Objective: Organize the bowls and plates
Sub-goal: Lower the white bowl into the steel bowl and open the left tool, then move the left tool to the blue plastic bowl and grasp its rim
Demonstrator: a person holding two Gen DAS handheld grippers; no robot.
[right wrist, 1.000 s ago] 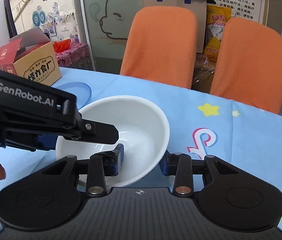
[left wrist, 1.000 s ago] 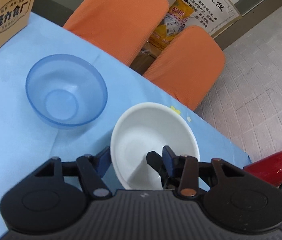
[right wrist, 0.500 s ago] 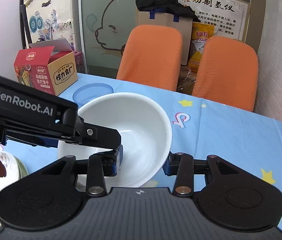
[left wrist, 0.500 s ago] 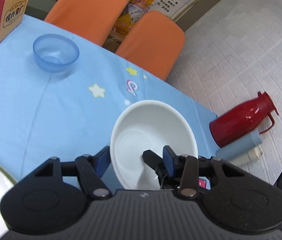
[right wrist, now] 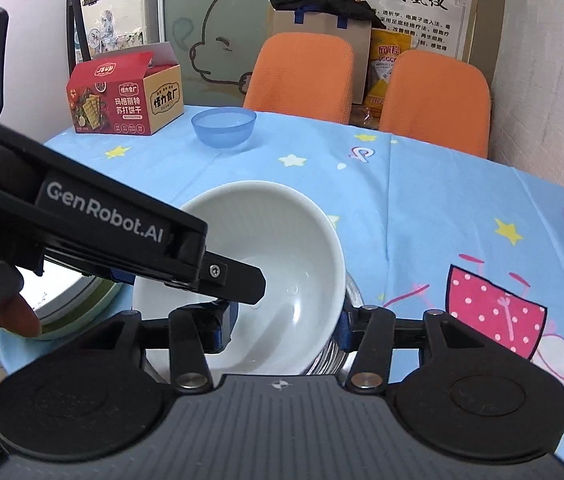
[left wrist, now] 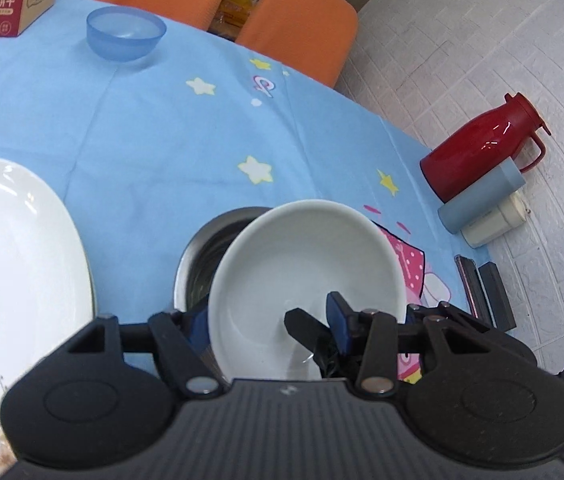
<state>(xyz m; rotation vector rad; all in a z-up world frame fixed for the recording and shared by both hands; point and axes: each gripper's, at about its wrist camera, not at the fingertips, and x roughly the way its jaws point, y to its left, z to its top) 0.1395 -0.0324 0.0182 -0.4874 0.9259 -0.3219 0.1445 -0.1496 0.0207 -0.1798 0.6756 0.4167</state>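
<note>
A white bowl (left wrist: 305,264) hangs tilted over a steel bowl (left wrist: 198,248) at the table's near side. My left gripper (left wrist: 268,320) is shut on the white bowl's near wall, one finger outside and one inside. In the right wrist view the white bowl (right wrist: 266,240) fills the middle, and the left gripper's finger (right wrist: 242,280) reaches into it. My right gripper (right wrist: 285,328) straddles the bowl's right wall, with one finger inside and one outside. Its jaws are opening and no pad presses on the wall. A blue translucent bowl (right wrist: 224,126) stands far back.
A large white plate (left wrist: 14,260) lies to the left of the steel bowl. A red biscuit box (right wrist: 122,100) stands at the back left. A red thermos (left wrist: 481,148) and a grey-blue cup (left wrist: 481,196) stand at the right edge. Two orange chairs (right wrist: 301,72) stand behind the table.
Both grippers carried the white bowl from beside the blue bowl toward the near side, over the steel bowl. The right gripper's fingers have spread off the bowl's wall.
</note>
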